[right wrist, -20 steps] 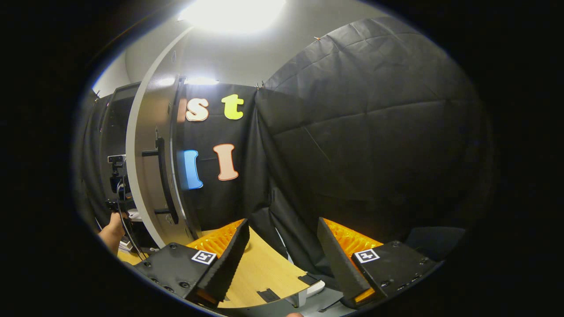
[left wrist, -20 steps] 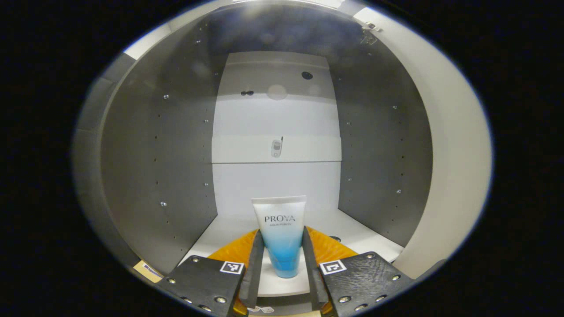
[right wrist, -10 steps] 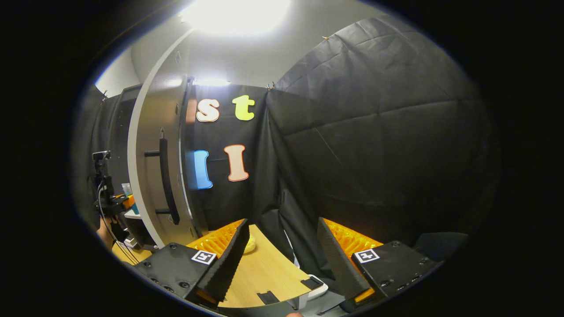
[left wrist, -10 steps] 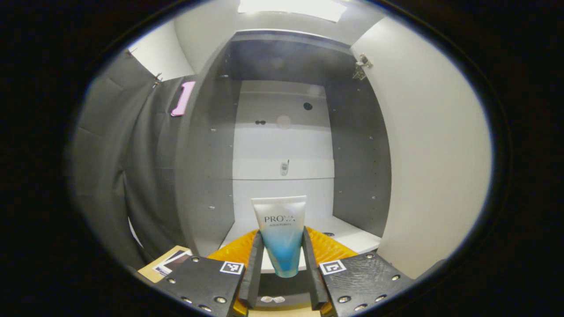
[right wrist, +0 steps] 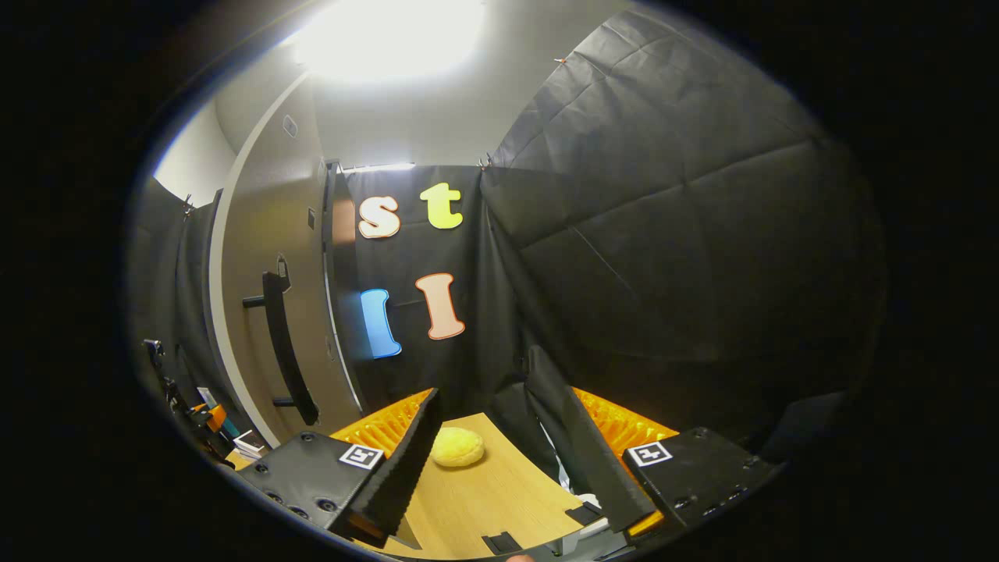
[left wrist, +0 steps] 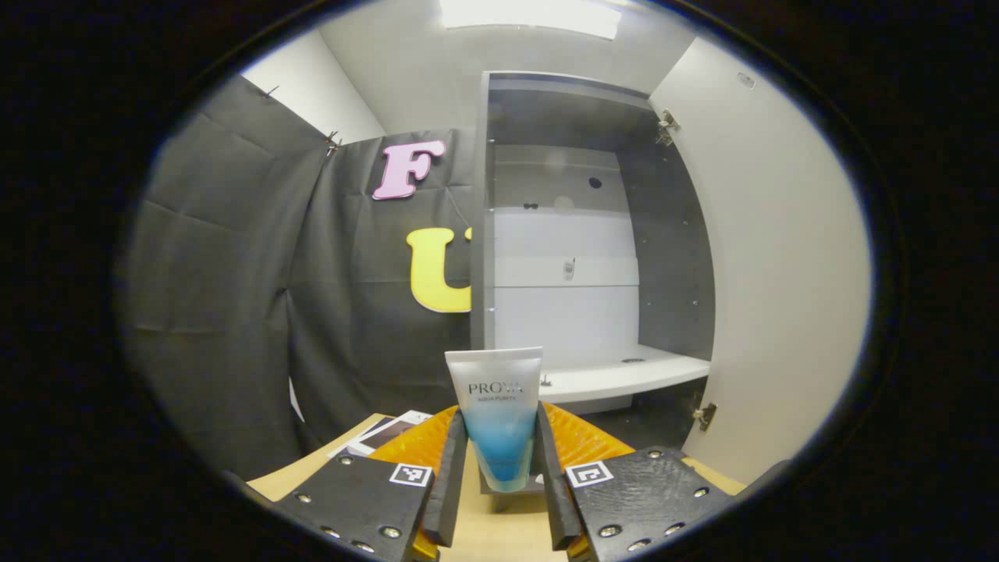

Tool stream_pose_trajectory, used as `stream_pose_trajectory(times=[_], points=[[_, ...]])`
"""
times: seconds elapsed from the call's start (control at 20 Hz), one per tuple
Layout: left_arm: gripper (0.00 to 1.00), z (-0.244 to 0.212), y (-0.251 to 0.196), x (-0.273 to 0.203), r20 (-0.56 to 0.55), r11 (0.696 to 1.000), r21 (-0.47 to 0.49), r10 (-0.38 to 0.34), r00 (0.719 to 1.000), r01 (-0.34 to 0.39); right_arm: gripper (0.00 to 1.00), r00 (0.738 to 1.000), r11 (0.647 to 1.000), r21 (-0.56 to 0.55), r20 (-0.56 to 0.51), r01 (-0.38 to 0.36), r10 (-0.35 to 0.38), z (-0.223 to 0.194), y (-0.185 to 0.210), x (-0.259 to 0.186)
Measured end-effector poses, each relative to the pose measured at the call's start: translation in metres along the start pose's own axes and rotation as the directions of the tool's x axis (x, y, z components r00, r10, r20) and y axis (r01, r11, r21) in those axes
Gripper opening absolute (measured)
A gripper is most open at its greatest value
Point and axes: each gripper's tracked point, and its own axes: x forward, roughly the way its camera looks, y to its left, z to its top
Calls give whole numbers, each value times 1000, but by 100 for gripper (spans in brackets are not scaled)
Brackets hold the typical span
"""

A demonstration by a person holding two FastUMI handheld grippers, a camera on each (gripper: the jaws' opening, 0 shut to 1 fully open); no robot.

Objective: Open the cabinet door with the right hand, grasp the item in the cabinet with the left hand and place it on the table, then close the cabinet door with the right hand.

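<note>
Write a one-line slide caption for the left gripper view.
Left gripper holds a tube upright before the open cabinet, over the table.

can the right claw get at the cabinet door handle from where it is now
Probably yes: the right claw is open and holds nothing, and the door handle stands to its left on the open cabinet door with nothing between them.

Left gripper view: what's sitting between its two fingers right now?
The tube, upright with its cap down, clamped between the left gripper fingers, out in front of the open cabinet.

Left hand-held gripper (left wrist: 499, 476) clamped on tube (left wrist: 496, 414); right hand-held gripper (right wrist: 499, 460) spread wide, holding nothing.
</note>
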Motion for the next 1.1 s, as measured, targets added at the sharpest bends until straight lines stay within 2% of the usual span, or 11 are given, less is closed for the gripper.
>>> stream_pose_trajectory(times=[0.25,0.45,0.75,0.8,1.1], points=[[48,-73,30,-31,-75,1000,0,14,997,-14,98,1000,1000,-20,1,-13,13,1,5,8],[48,-126,35,-45,-116,1000,-18,-2,993,0,98,1000,997,-73,17,-11,12,5,12,12],[48,-202,36,-69,-191,999,-50,11,981,-21,98,998,990,-139,50,-33,40,15,29,20],[48,-211,36,-73,-203,998,-53,14,979,-26,92,998,988,-146,50,-39,47,14,31,22],[48,-239,36,-90,-228,998,-28,41,973,-49,92,996,985,-144,-6,-91,91,-4,43,33]])
